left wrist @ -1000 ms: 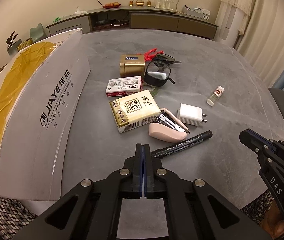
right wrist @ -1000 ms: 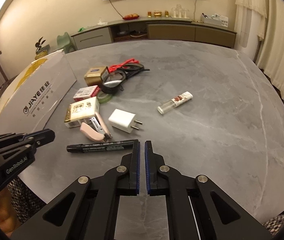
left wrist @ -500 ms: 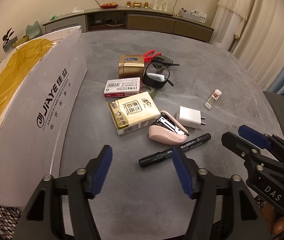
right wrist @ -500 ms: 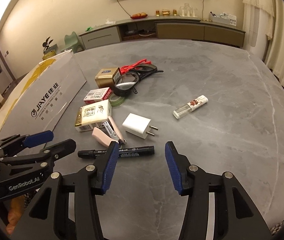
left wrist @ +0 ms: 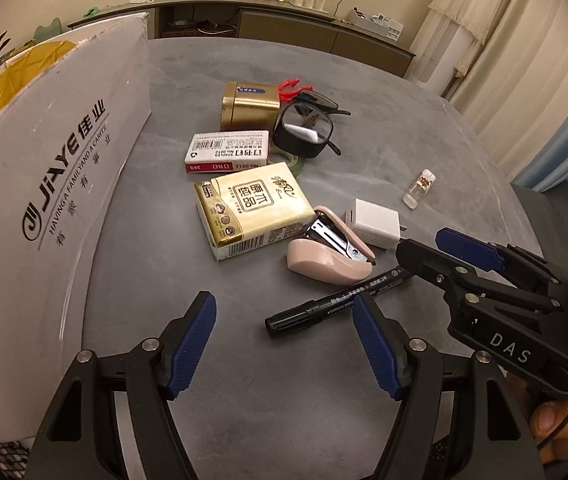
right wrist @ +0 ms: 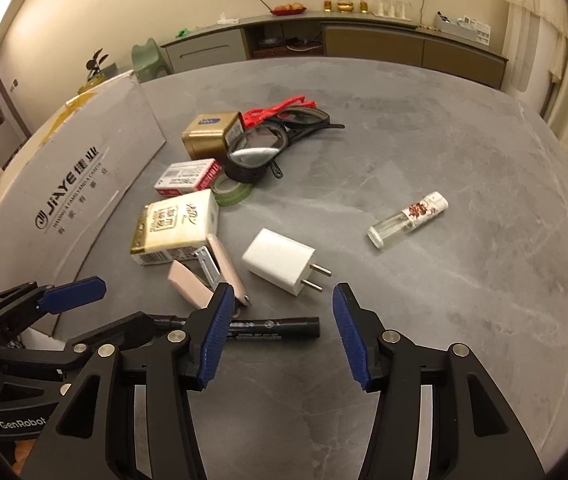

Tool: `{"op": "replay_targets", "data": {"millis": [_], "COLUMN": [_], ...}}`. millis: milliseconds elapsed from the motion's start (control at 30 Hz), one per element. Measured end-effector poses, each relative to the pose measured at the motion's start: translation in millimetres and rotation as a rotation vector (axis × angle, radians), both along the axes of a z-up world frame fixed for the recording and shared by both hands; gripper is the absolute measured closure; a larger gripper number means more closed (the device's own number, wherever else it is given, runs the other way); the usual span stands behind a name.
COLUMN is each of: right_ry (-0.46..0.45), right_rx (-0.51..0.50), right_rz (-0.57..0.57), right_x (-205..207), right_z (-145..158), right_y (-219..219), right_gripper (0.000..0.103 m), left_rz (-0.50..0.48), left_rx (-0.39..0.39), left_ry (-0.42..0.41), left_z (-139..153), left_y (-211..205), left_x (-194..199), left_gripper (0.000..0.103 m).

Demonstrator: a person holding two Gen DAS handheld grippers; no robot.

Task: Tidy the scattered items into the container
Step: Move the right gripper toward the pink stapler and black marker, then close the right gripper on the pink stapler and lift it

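Nothing tidied yet, judging by the layout: every item out on the grey marbled tabletop [right wrist: 444,160], none visibly inside the container.

Nearest: left gripper [left wrist: 284,344], blue-padded jaws spread wide, holding nothing; right gripper [right wrist: 280,332] likewise wide open and empty, hovering low over the table. Just ahead of both, black marker pen [left wrist: 336,304], lying flat, probably first to go. Beyond it, touching or nearly so: pink stapler [left wrist: 328,256], white plug-in charger cube [right wrist: 280,260], cream-and-gold tissue pack [left wrist: 252,208]. Off to the right, apart from the rest, small clear glass vial with white cap [right wrist: 408,218]. Further back: red-and-white staple box [left wrist: 226,152], green tape roll [right wrist: 232,194], black-framed glasses [left wrist: 304,128], gold tin [left wrist: 248,106], red plastic clip [right wrist: 280,110].

Along the left, large grey cardboard box with yellow tape [left wrist: 52,184], presumably the container; inside hidden from view. All items left to move.
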State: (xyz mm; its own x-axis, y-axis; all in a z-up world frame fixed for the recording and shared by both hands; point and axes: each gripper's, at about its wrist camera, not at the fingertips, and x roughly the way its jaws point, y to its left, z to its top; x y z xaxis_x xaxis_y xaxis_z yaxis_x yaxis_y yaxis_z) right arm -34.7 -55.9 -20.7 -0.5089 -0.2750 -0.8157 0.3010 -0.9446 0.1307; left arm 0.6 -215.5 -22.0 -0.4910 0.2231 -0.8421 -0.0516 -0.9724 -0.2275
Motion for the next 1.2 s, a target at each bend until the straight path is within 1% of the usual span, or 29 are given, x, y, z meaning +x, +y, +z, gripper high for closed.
{"op": "replay_targets", "data": {"millis": [133,200,267,333,400,433,467,533,600,667,733,800,900,933,967,1000,1067,1133,1167,1200], "right_ry": [-0.053,-0.055,-0.051,-0.045,-0.039,-0.028,-0.024,-0.042,-0.045,-0.033,-0.016,-0.005,-0.046,-0.062,-0.055,-0.044,-0.014,0.012,0.022,0.028], "right_rx": [-0.002,-0.02,-0.02,-0.024,-0.018,0.002,0.002,-0.027,-0.048,-0.052,-0.038,-0.014,-0.03,-0.053,-0.077,-0.092,-0.119,-0.113,-0.093,-0.067], "right_rz": [-0.003,0.002,0.013,0.019,0.008,-0.01,-0.024,-0.059,-0.06,-0.031,0.002,0.007,0.013,0.021,0.037,0.055,0.128,0.204,0.236,0.262], "right_x": [-1.9,-2.0,-4.8,-7.8,-14.6,-18.4,-21.2,-24.7,-23.6,-23.1,-23.2,-24.8,-26.9,-25.6,-22.2,-19.1,-11.3,-4.9,-2.5,-0.9], "right_z": [-19.5,-22.5,-21.9,-21.7,-21.9,-22.0,-22.1,-22.2,-18.9,-13.0,-7.8,-6.7,-12.9,-12.7,-8.1,-3.9,6.9,10.9,9.5,6.0], "right_y": [5.0,5.9,3.9,2.0,1.3,2.9,5.6,16.9,20.9,17.9,11.1,6.1,5.1,6.3,6.7,5.8,-2.5,-16.2,-24.4,-32.8], "right_gripper": [0.049,0.049,0.051,0.054,0.065,0.065,0.065,0.065,0.065,0.065,0.065,0.065,0.065,0.065,0.065,0.065,0.065,0.065,0.065,0.064], "left_rz": [-0.012,-0.017,-0.034,-0.075,-0.131,-0.156,-0.178,-0.194,-0.165,-0.116,-0.077,-0.063,-0.043,-0.018,0.018,0.045,0.07,0.096,0.108,0.122], "left_rx": [-0.006,-0.003,-0.007,0.022,0.071,0.094,0.116,0.129,0.122,0.128,0.139,0.148,0.093,0.055,0.013,0.005,0.057,0.097,0.103,0.09], "left_ry": [-0.032,-0.043,-0.035,-0.035,-0.04,-0.04,-0.037,-0.014,0.005,0.005,-0.008,-0.018,-0.013,-0.023,-0.039,-0.047,-0.04,-0.037,-0.03,-0.023], "left_z": [-15.1,-21.1,-21.8,-22.6,-22.1,-21.0,-19.0,-12.8,-6.7,-5.3,-7.3,-10.5,-13.7,-16.9,-20.1,-21.5,-20.4,-17.3,-16.1,-15.4], "left_y": [1.9,3.6,6.9,12.9,21.0,24.7,27.8,30.2,26.2,16.9,10.8,12.5,18.7,19.3,15.9,8.4,-3.2,-13.6,-18.1,-21.9], "left_x": [-2.0,-2.3,-1.3,0.0,2.4,4.0,5.5,6.9,4.2,-2.2,-9.8,-18.7,-27.4,-30.9,-32.8,-32.1,-29.0,-24.1,-21.3,-18.9], "left_gripper": [0.031,0.031,0.031,0.031,0.031,0.031,0.031,0.031,0.031,0.031,0.031,0.031,0.031,0.031,0.031,0.031,0.031,0.031,0.031,0.031]}}
